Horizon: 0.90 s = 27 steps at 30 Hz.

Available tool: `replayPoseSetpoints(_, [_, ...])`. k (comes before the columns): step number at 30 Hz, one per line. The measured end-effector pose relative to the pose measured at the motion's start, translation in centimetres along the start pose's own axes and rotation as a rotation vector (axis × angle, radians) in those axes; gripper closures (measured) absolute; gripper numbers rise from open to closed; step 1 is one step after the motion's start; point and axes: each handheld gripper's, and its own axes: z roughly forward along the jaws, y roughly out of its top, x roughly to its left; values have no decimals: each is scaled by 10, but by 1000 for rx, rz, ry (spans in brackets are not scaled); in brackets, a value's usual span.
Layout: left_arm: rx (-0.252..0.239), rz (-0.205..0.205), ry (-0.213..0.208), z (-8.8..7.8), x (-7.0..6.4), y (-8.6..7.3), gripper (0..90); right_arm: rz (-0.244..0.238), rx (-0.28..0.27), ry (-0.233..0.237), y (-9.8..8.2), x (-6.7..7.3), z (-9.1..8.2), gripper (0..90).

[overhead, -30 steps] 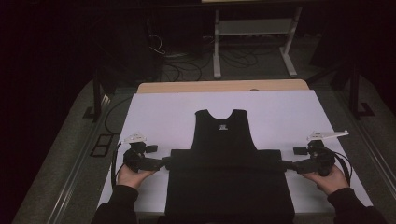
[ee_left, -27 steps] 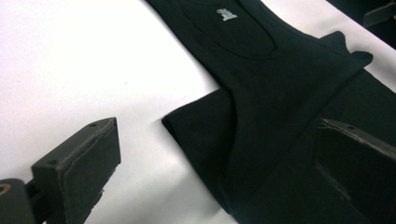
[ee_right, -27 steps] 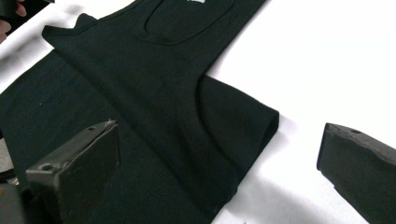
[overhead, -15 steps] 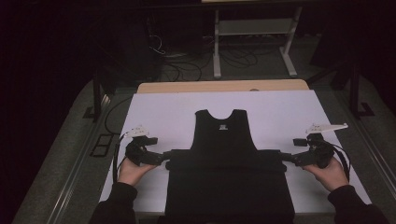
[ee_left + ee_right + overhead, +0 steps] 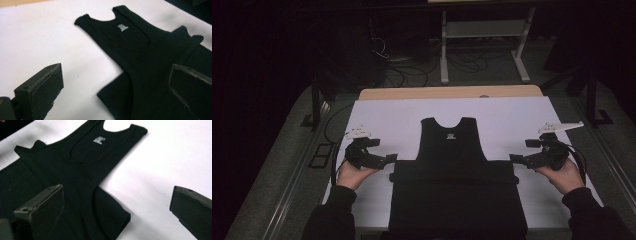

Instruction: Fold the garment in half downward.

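Note:
A black tank top [image 5: 452, 150] lies flat on the white table cover [image 5: 402, 115], neck toward the far side. Its lower part is folded up into a wide band. My left gripper [image 5: 390, 158] sits just off the band's left end, open and holding nothing. My right gripper [image 5: 514, 159] is just off the right end, also open and holding nothing. In the left gripper view the tank top [image 5: 150, 55] spreads ahead of the left gripper [image 5: 115, 83], whose right jaw stands over the cloth. In the right gripper view the tank top [image 5: 75, 170] lies ahead of the right gripper [image 5: 117, 206], behind its left jaw.
A wooden table edge [image 5: 412, 93] shows beyond the white cover. On the dark floor behind it stand a metal frame [image 5: 482, 45] and loose cables [image 5: 412, 65]. Bare white cover lies to either side of the garment.
Both hands and their grippers have moved slightly away from the person, alongside the ends of the folded band. The tank top lies as it did.

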Motion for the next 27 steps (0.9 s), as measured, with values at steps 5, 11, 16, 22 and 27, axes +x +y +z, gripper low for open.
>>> replayPoseSetpoints(5, [3,13,0,0,0,9,0,-14,-3,-4,10,0,0,0])
replayPoseSetpoints(11, [7,25,0,3,2,19,0,-30,-1,-7,21,-2,0,0])
replayPoseSetpoints(16, [14,11,-2,8,7,23,0,-38,-10,-5,30,-2,1,0])
replayPoseSetpoints(22, [26,18,-4,13,8,31,0,-44,-15,-2,40,-2,3,0])
replayPoseSetpoints(27, [23,28,-11,12,8,39,0,-39,-22,-4,48,-5,4,0])
